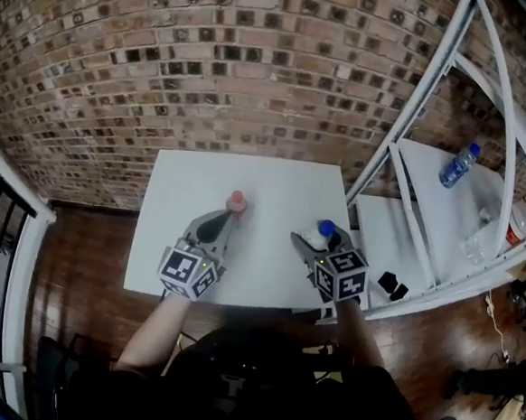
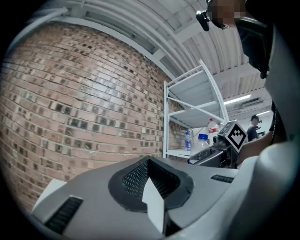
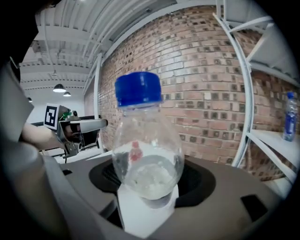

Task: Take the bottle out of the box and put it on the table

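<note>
Bottle's out of the box and in my right gripper, just needs setting down

Nearest me, my left gripper (image 1: 230, 216) is clamped fully together with nothing in it, over the near part of the white table (image 1: 265, 182). To its right, my right gripper (image 1: 316, 242) has its jaws spread wide around the clear body of the bottle (image 3: 146, 154), blue cap up. There's no box anywhere in view, so I'd call the take-out part done. What's left is planting it on the table and letting go. I can't tell if its base is touching the tabletop yet. Just past my left gripper's tip a small red-capped thing (image 1: 237, 200) sits on the table, maybe another bottle. Beyond that is the brick wall (image 1: 211, 65), and the white shelf (image 1: 444, 214) on the right holds more bottles (image 1: 459, 165).
</note>
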`<action>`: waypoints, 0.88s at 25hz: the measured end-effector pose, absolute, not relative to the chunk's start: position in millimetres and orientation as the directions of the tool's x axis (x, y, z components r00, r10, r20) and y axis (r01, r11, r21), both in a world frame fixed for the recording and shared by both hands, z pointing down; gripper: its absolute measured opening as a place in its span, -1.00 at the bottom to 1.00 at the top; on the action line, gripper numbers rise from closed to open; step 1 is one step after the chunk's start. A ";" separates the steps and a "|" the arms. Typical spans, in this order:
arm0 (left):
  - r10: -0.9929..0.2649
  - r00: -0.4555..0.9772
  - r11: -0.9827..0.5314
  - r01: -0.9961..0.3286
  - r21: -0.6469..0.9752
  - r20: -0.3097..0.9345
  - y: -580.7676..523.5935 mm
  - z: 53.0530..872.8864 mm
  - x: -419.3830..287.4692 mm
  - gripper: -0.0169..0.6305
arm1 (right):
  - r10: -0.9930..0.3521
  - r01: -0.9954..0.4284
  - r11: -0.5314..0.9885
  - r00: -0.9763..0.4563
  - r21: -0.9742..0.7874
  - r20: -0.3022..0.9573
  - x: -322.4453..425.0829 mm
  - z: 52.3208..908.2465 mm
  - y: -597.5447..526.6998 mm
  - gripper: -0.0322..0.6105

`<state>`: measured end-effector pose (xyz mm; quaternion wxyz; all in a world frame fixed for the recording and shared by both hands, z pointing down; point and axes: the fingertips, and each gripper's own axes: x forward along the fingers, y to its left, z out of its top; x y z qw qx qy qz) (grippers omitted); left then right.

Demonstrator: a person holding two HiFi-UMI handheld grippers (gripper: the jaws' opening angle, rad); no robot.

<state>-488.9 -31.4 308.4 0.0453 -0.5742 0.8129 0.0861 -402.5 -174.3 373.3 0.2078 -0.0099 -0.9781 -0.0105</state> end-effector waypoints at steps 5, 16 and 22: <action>-0.853 -0.501 0.495 -0.865 0.082 -0.148 9.0 312.4 -515.9 -0.94 | 0.109 0.121 0.993 -0.904 0.004 0.413 -436.4 379.2 -171.7 0.07; -0.762 -0.647 0.640 -0.760 0.115 -0.037 44.6 358.9 -531.4 -0.94 | 0.228 0.238 0.970 -0.840 -0.044 0.493 -469.5 437.2 -154.4 0.07; -0.740 -0.670 0.671 -0.728 0.142 0.059 45.4 392.3 -540.7 -0.94 | 0.254 0.255 0.964 -0.820 -0.069 0.513 -487.7 460.9 -165.2 0.07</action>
